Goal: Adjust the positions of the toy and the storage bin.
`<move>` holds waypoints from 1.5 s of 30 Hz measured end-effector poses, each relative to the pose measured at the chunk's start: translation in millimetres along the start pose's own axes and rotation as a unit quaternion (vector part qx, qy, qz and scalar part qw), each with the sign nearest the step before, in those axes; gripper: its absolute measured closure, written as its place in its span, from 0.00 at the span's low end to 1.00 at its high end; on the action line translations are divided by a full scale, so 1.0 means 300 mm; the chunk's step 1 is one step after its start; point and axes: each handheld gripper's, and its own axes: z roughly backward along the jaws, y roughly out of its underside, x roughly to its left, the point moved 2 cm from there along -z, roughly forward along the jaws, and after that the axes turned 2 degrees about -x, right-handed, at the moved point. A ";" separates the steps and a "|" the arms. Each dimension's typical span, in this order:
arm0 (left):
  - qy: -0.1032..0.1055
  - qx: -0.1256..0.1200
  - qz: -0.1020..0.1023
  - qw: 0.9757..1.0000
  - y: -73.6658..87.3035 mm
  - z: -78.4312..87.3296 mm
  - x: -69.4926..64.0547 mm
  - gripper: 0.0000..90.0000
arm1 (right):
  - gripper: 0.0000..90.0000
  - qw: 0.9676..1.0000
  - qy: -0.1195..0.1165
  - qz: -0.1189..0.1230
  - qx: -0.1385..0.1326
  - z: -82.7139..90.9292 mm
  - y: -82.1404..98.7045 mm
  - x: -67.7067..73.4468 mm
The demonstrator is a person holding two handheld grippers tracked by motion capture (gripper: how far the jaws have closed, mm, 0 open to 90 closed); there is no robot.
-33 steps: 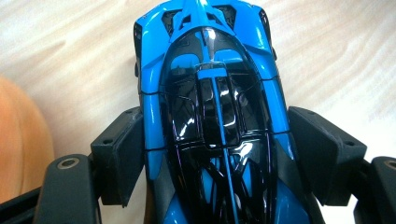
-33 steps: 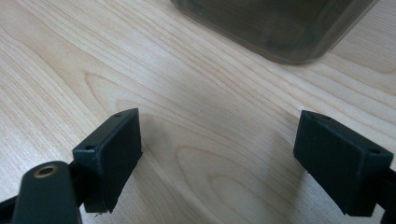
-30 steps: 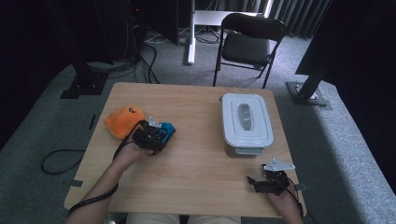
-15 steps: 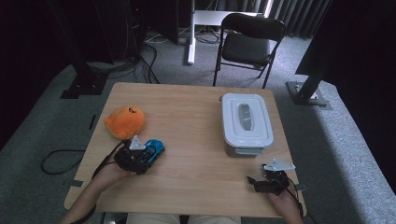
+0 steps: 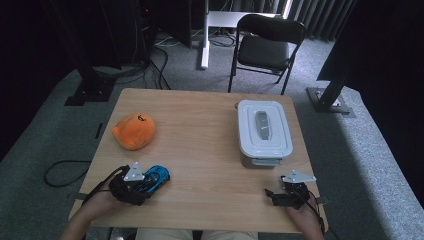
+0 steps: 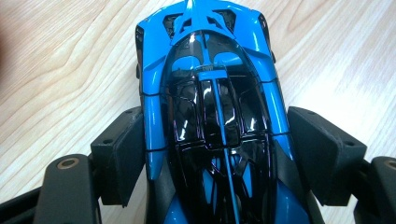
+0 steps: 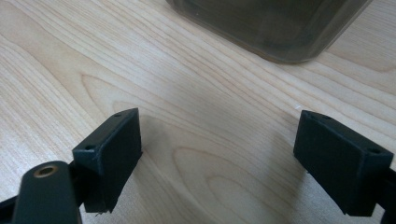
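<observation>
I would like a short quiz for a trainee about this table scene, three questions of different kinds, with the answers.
1. True or false: the left tool is closed on the blue toy car.
2. Which thing lies nearest the orange plush toy? A) blue toy car B) white lidded box C) right tool
3. Fill in: the right tool's jaws stand ___ over bare wood.

Key: 1 true; 2 A; 3 open.

Glossy blue-and-black toy car (image 6: 212,126), upright, at the table's near-left edge.
</observation>
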 end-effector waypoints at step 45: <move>-0.029 -0.060 0.082 0.994 0.010 0.100 0.146 0.19 | 0.16 1.000 0.002 0.000 -0.001 0.000 0.000 0.001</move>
